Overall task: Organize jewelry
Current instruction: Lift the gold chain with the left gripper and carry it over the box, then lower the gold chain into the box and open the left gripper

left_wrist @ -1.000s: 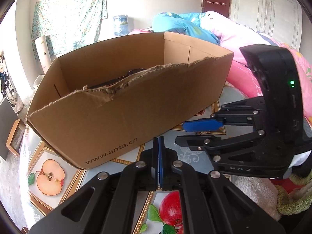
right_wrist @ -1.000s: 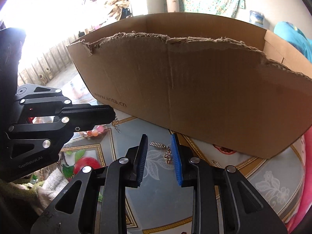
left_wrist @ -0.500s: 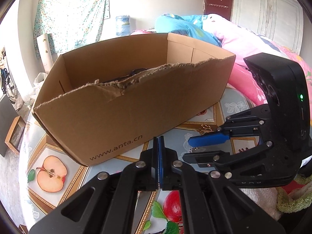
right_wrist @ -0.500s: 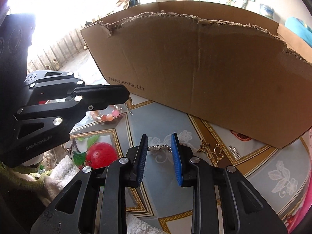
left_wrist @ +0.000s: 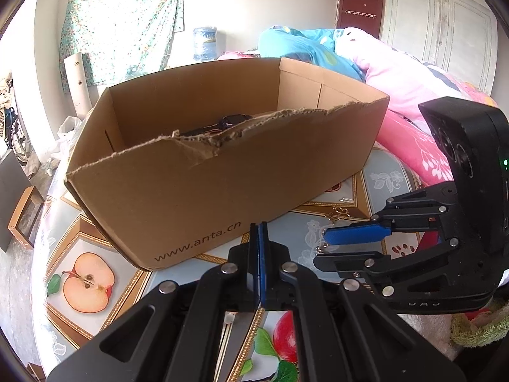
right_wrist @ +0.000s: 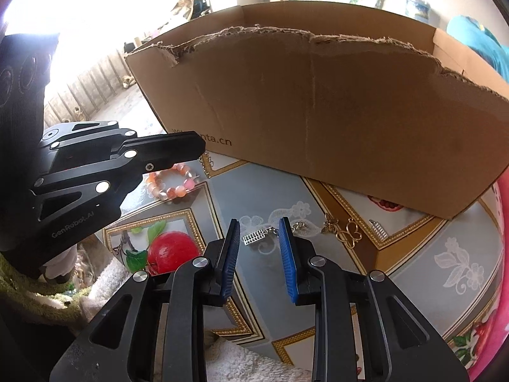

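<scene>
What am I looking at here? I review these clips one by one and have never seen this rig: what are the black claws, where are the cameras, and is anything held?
There is no robot arm. A person carries a hand-held gripper in each hand, and each has a fisheye camera looking along its two fingers. So one picture looks out from the left hand-held gripper, whose blue pads are pressed together with nothing between them. The other looks out from the right hand-held gripper, partly open and holding nothing, over a small silver charm on a chain. On the patterned tablecloth stand a torn-edged cardboard box, a pink bead bracelet and a gold butterfly piece. Something dark lies in the box; I cannot identify it.
</scene>
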Available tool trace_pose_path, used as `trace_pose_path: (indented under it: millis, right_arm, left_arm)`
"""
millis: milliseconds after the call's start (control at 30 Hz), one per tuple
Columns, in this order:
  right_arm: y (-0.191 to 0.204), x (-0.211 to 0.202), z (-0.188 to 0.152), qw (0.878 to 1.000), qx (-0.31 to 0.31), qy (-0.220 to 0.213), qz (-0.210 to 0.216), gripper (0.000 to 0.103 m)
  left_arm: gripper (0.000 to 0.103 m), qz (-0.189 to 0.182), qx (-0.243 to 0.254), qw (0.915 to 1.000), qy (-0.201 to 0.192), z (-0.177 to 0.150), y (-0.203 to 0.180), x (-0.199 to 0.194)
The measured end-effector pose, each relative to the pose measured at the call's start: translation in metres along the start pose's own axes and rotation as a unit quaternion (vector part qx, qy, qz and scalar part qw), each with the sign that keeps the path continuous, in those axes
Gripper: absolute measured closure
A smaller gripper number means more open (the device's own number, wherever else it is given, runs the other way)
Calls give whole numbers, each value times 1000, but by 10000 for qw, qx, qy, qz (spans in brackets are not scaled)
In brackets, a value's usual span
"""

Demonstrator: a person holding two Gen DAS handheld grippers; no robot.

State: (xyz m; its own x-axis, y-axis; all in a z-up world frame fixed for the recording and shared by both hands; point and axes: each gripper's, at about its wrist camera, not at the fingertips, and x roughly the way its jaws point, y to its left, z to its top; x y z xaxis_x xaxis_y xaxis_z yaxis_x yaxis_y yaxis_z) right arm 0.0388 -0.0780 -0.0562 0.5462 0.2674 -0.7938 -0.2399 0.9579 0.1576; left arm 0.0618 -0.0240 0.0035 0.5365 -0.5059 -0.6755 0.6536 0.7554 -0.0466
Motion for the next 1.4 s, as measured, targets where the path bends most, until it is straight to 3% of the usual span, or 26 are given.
trace_pose_path:
  millis: [167, 300, 567, 800, 1067, 1400]
  right_arm:
    - [-2, 4, -1, 9997, 144, -126, -180, 77]
    - [8, 9, -2, 9987, -138, -141, -473, 78]
    - [11, 16, -2, 9971, -176, -121, -726, 95]
    - [7, 10, -2, 9977, -51, -170, -651, 103]
    - [-15, 3, -2, 9980, 156, -268, -542, 103]
    - [-27, -36, -6, 9958, 200, -788, -433, 103]
  left_arm:
    - [103, -2, -14, 10000, 21, 1, 1, 1]
    - [103, 7, -19, 10000, 26, 0, 1, 1]
    - [103, 28, -27, 10000, 45, 0, 0, 1]
    - [103, 48, -22, 10000, 28, -1, -1, 0]
    - [103, 84, 32, 10000, -17, 1, -3, -6]
    - [103, 133, 164, 9994, -275, 13, -11, -34]
